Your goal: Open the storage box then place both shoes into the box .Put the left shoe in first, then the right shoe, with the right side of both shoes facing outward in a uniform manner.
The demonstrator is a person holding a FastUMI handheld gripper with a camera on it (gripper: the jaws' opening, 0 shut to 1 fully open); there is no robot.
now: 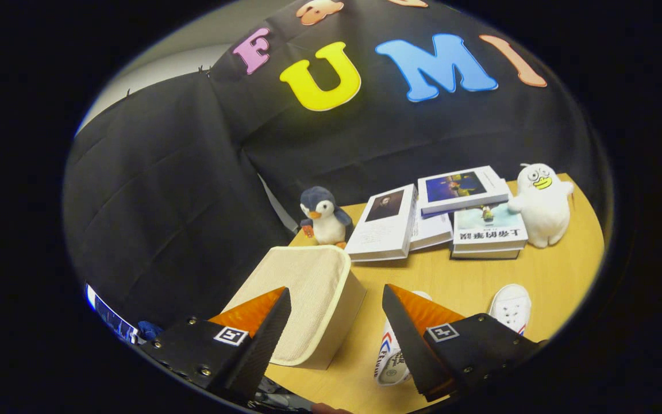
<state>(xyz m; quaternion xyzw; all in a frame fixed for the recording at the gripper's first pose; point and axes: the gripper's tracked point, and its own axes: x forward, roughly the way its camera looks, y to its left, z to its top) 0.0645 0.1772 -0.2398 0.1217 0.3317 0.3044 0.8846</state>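
A cream fabric storage box (308,299) with its lid down stands on the wooden table (457,276), just ahead of my left finger. Two white shoes lie to its right: one shoe (391,356) with red and blue stripes sits partly behind my right finger, the other shoe (512,307) lies further right with its toe showing. My gripper (337,307) hangs above the table with its fingers wide apart and nothing between them.
A penguin plush (323,217) stands behind the box at the table's back edge. Several books (434,215) lie stacked beyond the shoes, with a white duck plush (542,204) at their right. Black cloth walls close in the back and left.
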